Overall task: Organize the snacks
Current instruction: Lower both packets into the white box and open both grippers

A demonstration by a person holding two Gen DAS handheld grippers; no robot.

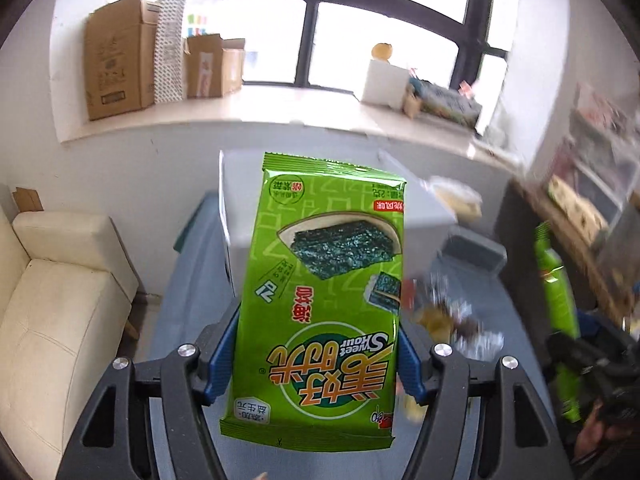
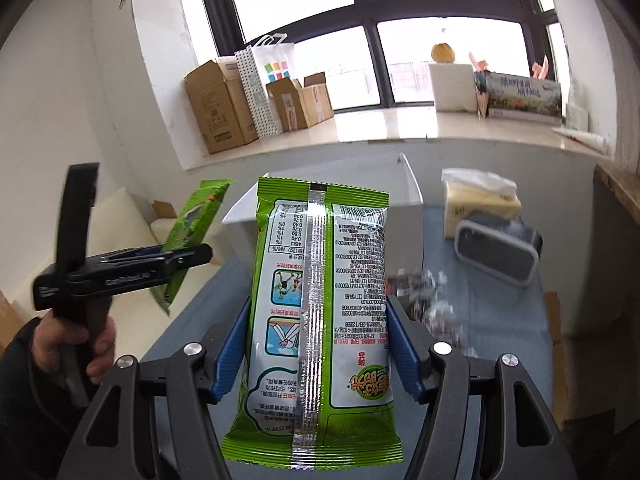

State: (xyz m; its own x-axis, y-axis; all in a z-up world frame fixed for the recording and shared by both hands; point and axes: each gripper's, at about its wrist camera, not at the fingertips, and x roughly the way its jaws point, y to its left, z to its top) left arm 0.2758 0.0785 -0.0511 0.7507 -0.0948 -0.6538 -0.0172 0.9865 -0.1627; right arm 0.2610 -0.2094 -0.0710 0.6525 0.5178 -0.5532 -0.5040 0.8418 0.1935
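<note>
Left tool (image 1: 316,364) clamps seaweed pack (image 1: 324,292) upright | right tool (image 2: 316,356) clamps second seaweed pack (image 2: 320,312) | both lifted clear, white box (image 2: 408,190) just ahead, likely for dropping in

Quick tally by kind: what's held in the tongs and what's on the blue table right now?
Green seaweed packets, one per tongs: 2
White box on table: 1
Tissue pack: 1
Grey lidded container: 1
Heap of small wrapped snacks: 1
Total: 6

- Brown cardboard boxes (image 2: 218,106) stand on the pale windowsill (image 2: 380,128).
- A white dotted paper bag (image 2: 266,80) stands between them.
- A cream sofa (image 1: 60,300) sits against the wall.
</note>
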